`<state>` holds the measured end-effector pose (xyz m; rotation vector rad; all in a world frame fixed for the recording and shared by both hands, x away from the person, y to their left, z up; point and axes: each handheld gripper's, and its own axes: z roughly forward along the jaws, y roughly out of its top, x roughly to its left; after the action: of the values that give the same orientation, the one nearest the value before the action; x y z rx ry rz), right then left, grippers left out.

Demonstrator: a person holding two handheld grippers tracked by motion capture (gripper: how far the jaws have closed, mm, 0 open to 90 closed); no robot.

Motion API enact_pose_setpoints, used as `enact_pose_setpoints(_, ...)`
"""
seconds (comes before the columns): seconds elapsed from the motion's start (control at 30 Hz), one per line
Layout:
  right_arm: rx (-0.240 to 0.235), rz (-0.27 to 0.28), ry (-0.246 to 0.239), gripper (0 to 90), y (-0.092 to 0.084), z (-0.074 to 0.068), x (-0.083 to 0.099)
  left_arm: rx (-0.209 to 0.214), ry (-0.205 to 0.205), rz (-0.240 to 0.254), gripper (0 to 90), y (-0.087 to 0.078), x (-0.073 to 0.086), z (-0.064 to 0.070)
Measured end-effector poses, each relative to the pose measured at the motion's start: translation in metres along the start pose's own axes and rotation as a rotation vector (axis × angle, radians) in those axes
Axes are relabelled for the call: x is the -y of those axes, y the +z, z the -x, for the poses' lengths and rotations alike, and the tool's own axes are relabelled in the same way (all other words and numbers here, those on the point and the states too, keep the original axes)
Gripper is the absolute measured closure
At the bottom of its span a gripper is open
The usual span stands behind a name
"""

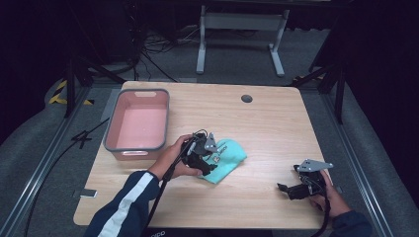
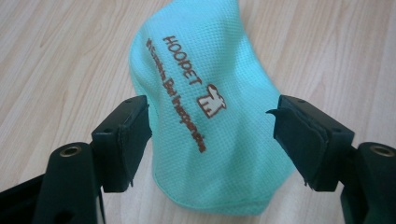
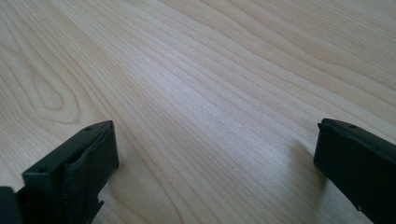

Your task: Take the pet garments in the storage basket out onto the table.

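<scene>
The teal cloth (image 2: 210, 93) bears "HOOPET" in brown above a smaller, unreadable line

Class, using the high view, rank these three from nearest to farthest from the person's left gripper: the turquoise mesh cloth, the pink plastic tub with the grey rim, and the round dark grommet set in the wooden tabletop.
1. Turquoise mesh cloth: directly under the left gripper, at the table's middle.
2. Pink plastic tub: just left of it, toward the far-left corner.
3. Round dark grommet: beyond it, near the far edge.
</scene>
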<state>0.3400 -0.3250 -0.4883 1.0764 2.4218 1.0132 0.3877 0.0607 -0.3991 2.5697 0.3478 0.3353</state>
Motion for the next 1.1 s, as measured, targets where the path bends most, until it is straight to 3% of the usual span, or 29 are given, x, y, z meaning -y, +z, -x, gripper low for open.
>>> enact_pose_setpoints(0.5,0.000,0.000,0.000,0.2,0.000,0.000,0.000,-0.003,0.057,-0.032,24.2,-0.017,0.034,0.009)
enact_pose_setpoints(0.7,0.001,0.000,0.000,0.2,0.000,0.000,0.000,-0.004,0.054,-0.026,24.5,-0.023,0.046,0.012)
enact_pose_setpoints(1.1,0.000,0.000,0.000,0.2,0.000,0.000,0.000,-0.024,0.073,-0.060,24.3,-0.037,0.077,0.022)
